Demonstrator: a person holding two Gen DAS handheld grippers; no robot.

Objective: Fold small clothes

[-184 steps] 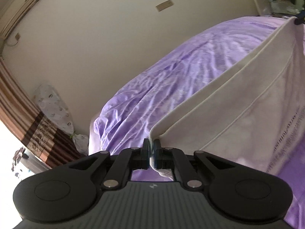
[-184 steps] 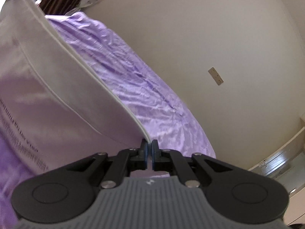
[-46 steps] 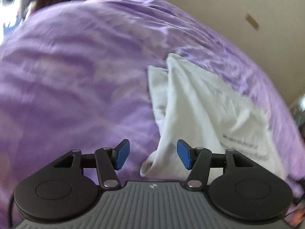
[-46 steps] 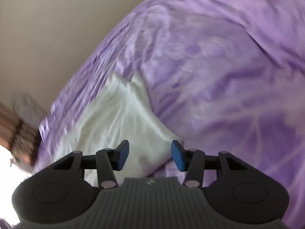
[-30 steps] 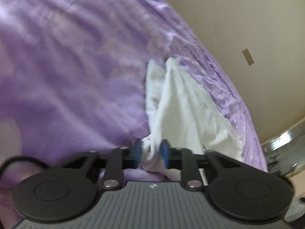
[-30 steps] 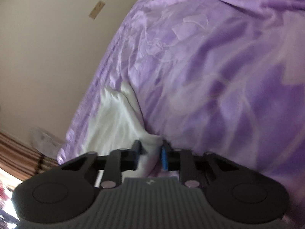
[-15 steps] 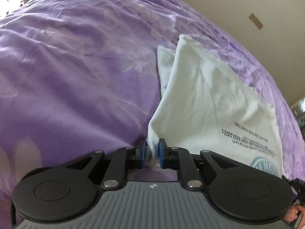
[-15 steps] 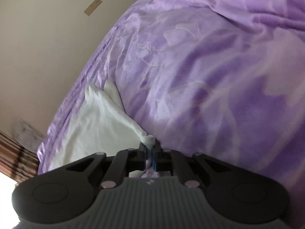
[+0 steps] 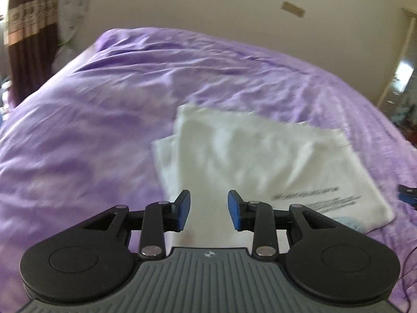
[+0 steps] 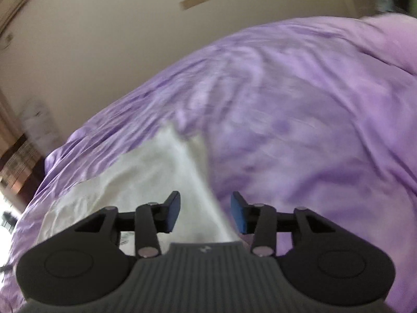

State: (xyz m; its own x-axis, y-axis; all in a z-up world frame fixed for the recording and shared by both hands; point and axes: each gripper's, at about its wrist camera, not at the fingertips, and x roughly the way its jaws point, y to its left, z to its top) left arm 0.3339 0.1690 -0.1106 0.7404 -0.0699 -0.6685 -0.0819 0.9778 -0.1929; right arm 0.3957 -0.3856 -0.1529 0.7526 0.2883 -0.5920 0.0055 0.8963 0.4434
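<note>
Left wrist view: left gripper [image 9: 208, 210] above folded white T-shirt [image 9: 255, 161], fingers parted, blue pads [image 9: 183, 210] clear of fabric; nothing pinched. Jaws just opened further; only cloth lying flat on bed seen through the gap. T-shirt directly ahead of and below fingertips, spreading forward and to the right; blurred dark print lines [image 9: 315, 198] right of right finger, near garment's close edge. Lower layer of fold protruding along left side, ahead-left of left finger. Purple bedsheet [image 9: 78, 135] all round, creased, filling area left of and beyond gripper. Tip of other gripper, black w/ blue, at far right edge, just beside shirt corner. Striped curtain [image 9: 28, 26] far left; beige wall [image 9: 208, 5] beyond bed.

Right wrist view: right gripper [image 10: 206, 212] likewise parted, pads free, jaws just opened further. Right-hand edge of T-shirt [image 10: 146, 172] running through the gap; bulk of garment ahead and to the left, bare bedsheet [image 10: 312, 130] to the right. Contact w/ cloth not visible. Frame motion-blurred.
</note>
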